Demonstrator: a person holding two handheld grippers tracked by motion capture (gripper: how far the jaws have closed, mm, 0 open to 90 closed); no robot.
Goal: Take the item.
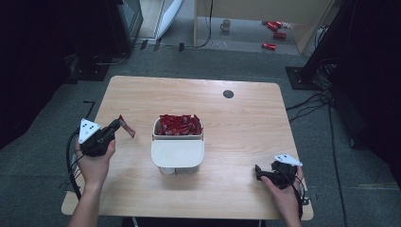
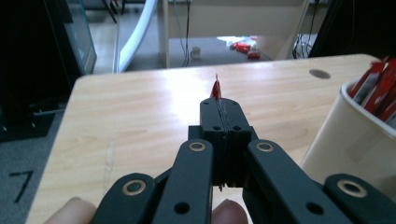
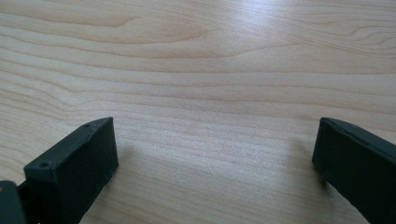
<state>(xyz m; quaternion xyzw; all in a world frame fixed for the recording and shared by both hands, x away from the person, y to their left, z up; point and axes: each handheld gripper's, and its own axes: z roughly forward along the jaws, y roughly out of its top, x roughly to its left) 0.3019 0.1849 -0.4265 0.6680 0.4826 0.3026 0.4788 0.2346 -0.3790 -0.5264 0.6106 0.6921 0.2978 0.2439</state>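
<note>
A white two-tier container (image 1: 178, 151) stands mid-table, its upper bin packed with several red packets (image 1: 179, 125). My left gripper (image 1: 119, 125) hovers left of it, shut on one red packet (image 1: 127, 127) that sticks out past the jaws. In the left gripper view the jaws are pressed together with the packet's red edge (image 2: 216, 88) poking up between them, and the container's wall (image 2: 345, 140) is at the right. My right gripper (image 1: 257, 171) rests low at the table's front right, open; in the right gripper view (image 3: 215, 154) only bare wood lies between its spread jaws.
The wooden table (image 1: 236, 142) has a round grommet hole (image 1: 228, 93) at the back right. On the floor beyond the table lie a mug (image 1: 226, 24) and several red packets (image 1: 274, 33). Cables run along the floor at the right.
</note>
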